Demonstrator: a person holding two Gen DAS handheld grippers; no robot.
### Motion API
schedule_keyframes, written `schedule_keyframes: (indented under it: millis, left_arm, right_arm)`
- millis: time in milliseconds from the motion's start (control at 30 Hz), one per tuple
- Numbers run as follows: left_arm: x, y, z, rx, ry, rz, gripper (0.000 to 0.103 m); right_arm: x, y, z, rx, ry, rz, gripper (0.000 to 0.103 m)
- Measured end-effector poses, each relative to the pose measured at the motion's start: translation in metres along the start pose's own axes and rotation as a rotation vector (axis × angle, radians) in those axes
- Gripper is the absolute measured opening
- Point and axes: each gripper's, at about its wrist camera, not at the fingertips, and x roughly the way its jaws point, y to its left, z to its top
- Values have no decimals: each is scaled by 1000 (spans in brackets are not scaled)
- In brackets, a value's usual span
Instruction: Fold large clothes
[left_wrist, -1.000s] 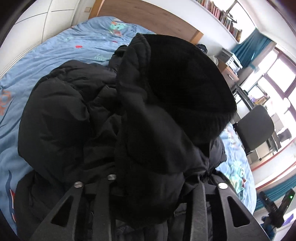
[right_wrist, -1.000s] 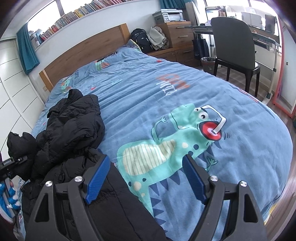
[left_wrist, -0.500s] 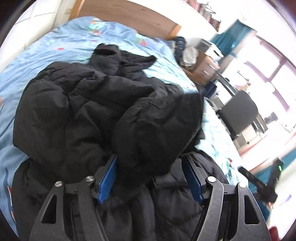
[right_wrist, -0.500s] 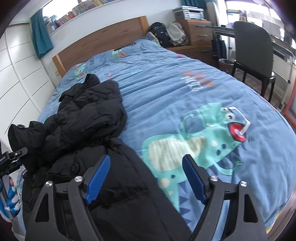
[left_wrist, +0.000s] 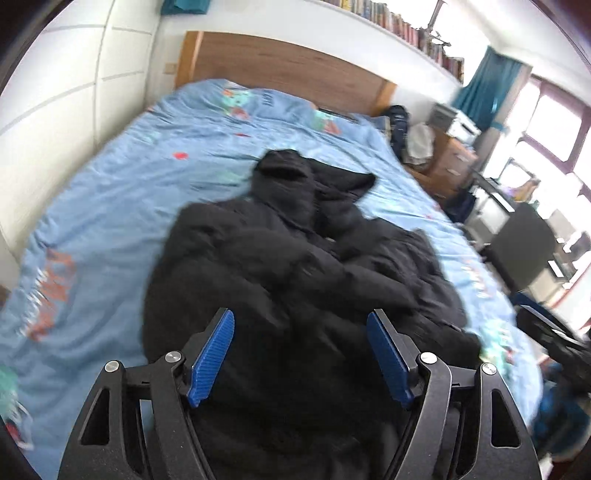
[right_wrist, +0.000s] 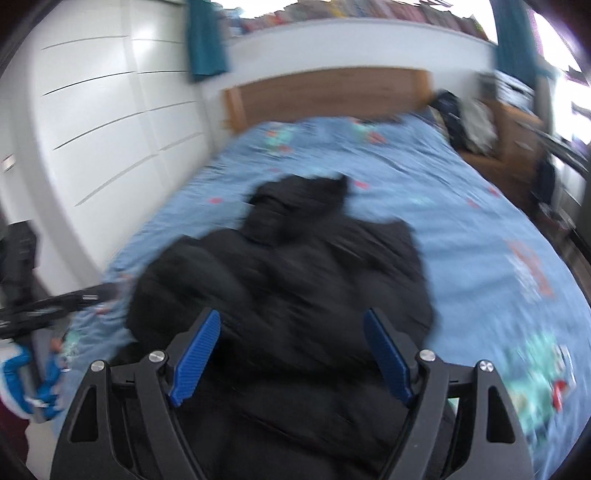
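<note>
Blue dinosaur bedspread (left_wrist: 110, 229) fills the room; left gripper (left_wrist: 301, 354) up close, jaws opening, nothing pinched; right gripper (right_wrist: 291, 354) wide, empty; black puffer jacket (left_wrist: 295, 258) crumpled mid-bed; wooden headboard (left_wrist: 280, 70) beyond.

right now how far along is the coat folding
Partly done at most. The black puffer coat lies bunched on the blue duvet, parts heaped over its middle but no neat shape yet. Nothing is in hand: the left gripper is opening with only coat below it, not between its pads, and the right gripper hangs open above the coat. Left: smoothing, squaring and the final folds.
</note>
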Motion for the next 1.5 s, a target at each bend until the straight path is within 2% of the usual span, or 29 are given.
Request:
schedule_keyframes:
  millis: [167, 267, 367, 433, 500, 667, 867, 1033, 1167, 1367, 1500]
  left_arm:
    - [30, 17, 11, -12, 13, 44, 74]
    - [53, 27, 5, -16, 39, 70, 74]
    - [76, 35, -9, -11, 62, 96, 74]
    - [87, 38, -20, -1, 67, 101, 76]
    - [100, 36, -33, 21, 66, 107, 79]
    - [127, 32, -54, 52, 56, 151, 81]
    - [140, 39, -61, 41, 66, 163, 82]
    - [135, 39, -61, 38, 91, 170, 84]
    - [110, 38, -55, 19, 80, 162, 85]
    - [76, 36, -33, 50, 15, 168, 88]
    - [67, 41, -20, 48, -24, 193, 88]
  right_arm:
    - [26, 70, 19, -124, -12, 138, 80]
    - [55, 88, 6, -175, 41, 145, 80]
    - [91, 82, -19, -196, 119, 100, 80]
    - [114, 67, -37, -202, 167, 41, 80]
    - [131, 51, -52, -194, 200, 32, 80]
    - [157, 26, -76, -178, 232, 41, 84]
    - [171, 23, -87, -180, 227, 42, 86]
    - [173, 22, -84, -174, 233, 54, 86]
    - [156, 27, -75, -177, 243, 43, 86]
    - [95, 32, -58, -147, 144, 73, 86]
    - [75, 47, -49, -144, 95, 121, 86]
